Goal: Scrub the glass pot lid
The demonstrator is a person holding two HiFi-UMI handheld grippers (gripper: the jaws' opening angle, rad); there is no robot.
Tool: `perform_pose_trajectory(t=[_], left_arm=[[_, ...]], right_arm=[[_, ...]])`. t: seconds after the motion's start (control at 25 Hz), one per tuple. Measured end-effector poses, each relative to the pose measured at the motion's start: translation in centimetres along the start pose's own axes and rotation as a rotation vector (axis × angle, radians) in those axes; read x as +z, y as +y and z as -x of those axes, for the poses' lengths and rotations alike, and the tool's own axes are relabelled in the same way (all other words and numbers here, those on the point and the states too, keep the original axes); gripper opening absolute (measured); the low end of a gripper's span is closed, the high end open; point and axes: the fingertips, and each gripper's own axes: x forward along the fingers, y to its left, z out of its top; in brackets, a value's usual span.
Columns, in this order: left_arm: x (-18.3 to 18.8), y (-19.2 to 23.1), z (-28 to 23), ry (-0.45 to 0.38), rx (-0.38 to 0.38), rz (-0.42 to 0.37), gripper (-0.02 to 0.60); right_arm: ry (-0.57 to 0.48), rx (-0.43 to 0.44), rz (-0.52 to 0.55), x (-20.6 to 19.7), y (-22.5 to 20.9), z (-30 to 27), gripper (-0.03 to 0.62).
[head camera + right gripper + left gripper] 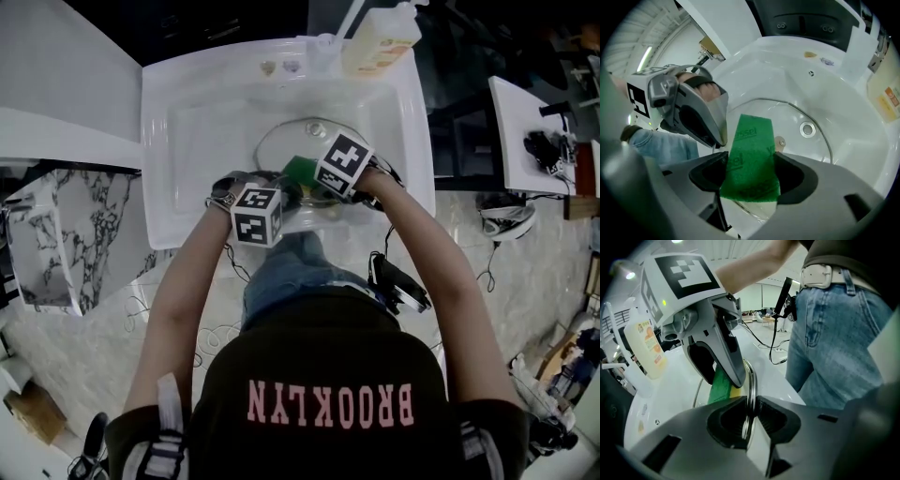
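Observation:
The glass pot lid (pixel 292 141) stands tilted in the white sink (pixel 187 141). My left gripper (pixel 749 416) is shut on the lid's metal rim (pixel 751 380) at its near edge. My right gripper (pixel 751 174) is shut on a green scouring sponge (pixel 752 159) with a yellow back (pixel 735 391). The sponge lies against the lid's glass (pixel 797 119). In the head view both grippers meet over the near part of the lid, the left gripper (pixel 279 195) beside the right gripper (pixel 306 184), with the sponge (pixel 299 170) between them.
A soap bottle (pixel 380 39) and the faucet (pixel 345 21) stand at the sink's back rim. The drain (pixel 806 129) shows through the glass. A marble-patterned counter (pixel 56 234) lies to the left, and cables (pixel 398 281) hang by the person's right hip.

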Motion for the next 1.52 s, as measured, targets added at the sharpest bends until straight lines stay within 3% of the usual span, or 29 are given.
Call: perform_pose_trajectory(t=[0.32, 0.84, 1.36, 1.52], left_arm=[[0.1, 0.1, 0.1, -0.005, -0.001, 0.000, 0.058], [0.2, 0.0, 0.1, -0.015, -0.013, 0.009, 0.058], [0.0, 0.0, 0.1, -0.018, -0.024, 0.013, 0.058], [0.0, 0.0, 0.0, -0.016, -0.022, 0.017, 0.058]], right_arm=[[-0.126, 0.119, -0.050, 1.3, 1.3, 0.0, 0.298], [-0.018, 0.181, -0.040, -0.3, -0.5, -1.2, 0.295], [0.075, 0.000, 0.046, -1.8, -6.1, -2.0, 0.295], [0.073, -0.026, 0.020, -2.1, -8.1, -2.2, 0.295]])
